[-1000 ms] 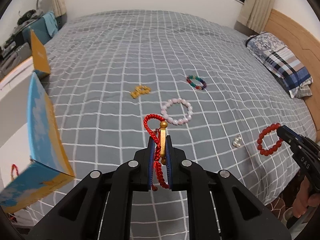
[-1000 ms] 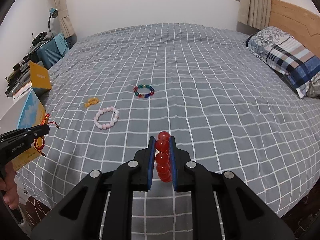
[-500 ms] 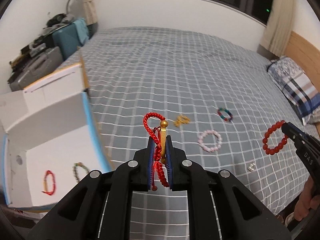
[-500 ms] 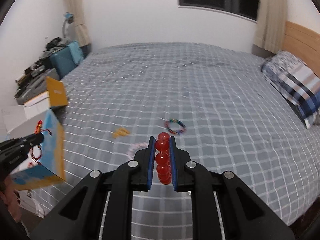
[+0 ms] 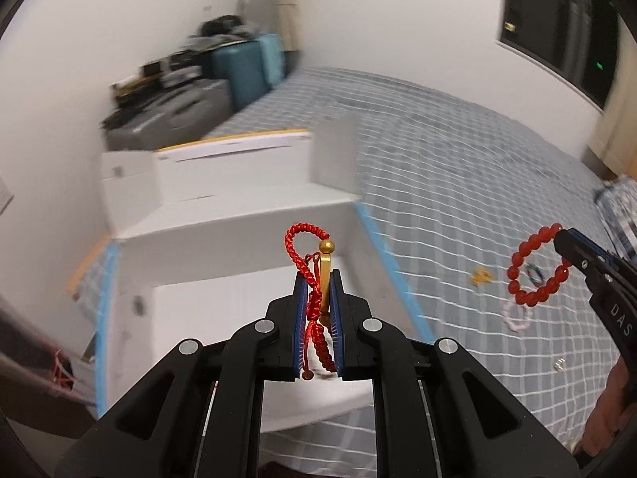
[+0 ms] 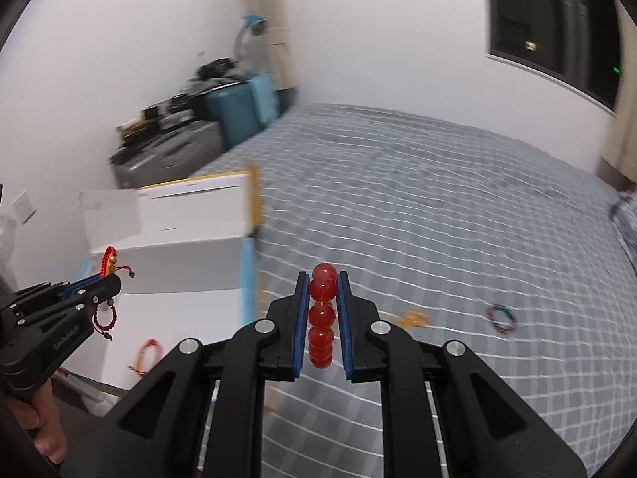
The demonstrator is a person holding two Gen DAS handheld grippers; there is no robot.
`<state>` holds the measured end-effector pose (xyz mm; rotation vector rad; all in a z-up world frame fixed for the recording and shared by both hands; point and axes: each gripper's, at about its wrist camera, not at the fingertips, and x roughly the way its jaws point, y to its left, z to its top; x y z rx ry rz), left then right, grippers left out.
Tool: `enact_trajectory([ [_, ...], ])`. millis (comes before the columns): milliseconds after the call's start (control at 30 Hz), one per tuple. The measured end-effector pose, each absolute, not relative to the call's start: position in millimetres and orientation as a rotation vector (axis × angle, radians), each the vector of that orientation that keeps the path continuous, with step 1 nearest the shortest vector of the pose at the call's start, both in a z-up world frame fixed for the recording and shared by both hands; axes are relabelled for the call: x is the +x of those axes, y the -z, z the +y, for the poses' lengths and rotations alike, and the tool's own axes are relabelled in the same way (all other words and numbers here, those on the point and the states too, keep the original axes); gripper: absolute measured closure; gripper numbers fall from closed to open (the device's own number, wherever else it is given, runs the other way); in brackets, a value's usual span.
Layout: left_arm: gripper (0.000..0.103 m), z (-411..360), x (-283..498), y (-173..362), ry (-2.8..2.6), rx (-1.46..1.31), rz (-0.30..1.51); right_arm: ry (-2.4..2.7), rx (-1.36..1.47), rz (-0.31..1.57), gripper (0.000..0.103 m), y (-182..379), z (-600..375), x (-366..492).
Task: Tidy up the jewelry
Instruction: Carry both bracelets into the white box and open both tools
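Both views have swung off the middle of the bed (image 6: pixel 438 207) toward its left edge since a second ago, so the white box (image 5: pixel 239 235), then only a blue-and-yellow flap at the frame margin, now fills the centre of the left wrist view with its open tray directly below the left gripper (image 5: pixel 317 279); frames are motion-blurred. Bed: grey checked cover, still carrying loose pieces near the front edge. Box: sits at the left edge of the bed, flaps up, and already holds at least one red cord bracelet (image 6: pixel 149 348) on its floor; other contents cannot be made out. Left gripper: jaws narrow, clamped on the red braided bracelet (image 5: pixel 308 263) with a gold bead and bar, held over the tray, not yet released. Right gripper (image 6: pixel 322 279): jaws narrow on the red bead bracelet (image 6: pixel 321 310), held above the bed, to the right of the box and not yet over it. Left on the cover: pink bead bracelet (image 5: pixel 517 316), multicoloured bracelet (image 6: pixel 501 318), gold piece (image 6: pixel 416 318), small pale item (image 5: pixel 559 365), too blurred to identify. Judgement: roughly mid-task; two pieces in transit, about four yet to collect.
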<state>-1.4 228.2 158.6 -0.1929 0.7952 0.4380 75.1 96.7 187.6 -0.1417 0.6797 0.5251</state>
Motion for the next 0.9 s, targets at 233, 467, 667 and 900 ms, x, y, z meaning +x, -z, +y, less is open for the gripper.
enact_trajectory([
  [233, 0.092, 298, -45, -145, -0.536, -0.257, 0.806, -0.653, -0.201, 0.710, 0.090, -164, 184, 49],
  [467, 0.092, 335, -61, -106, -0.564, -0.310, 0.869, -0.694, -0.239, 0.791, 0.090, -119, 231, 36],
  [667, 0.092, 354, -62, -70, -0.572, -0.340, 0.939, -0.681, -0.246, 0.875, 0.090, -86, 249, 42],
  [900, 0.092, 365, -58, -50, -0.567, -0.359, 0.987, -0.656, -0.269, 0.942, 0.090, -63, 259, 47],
])
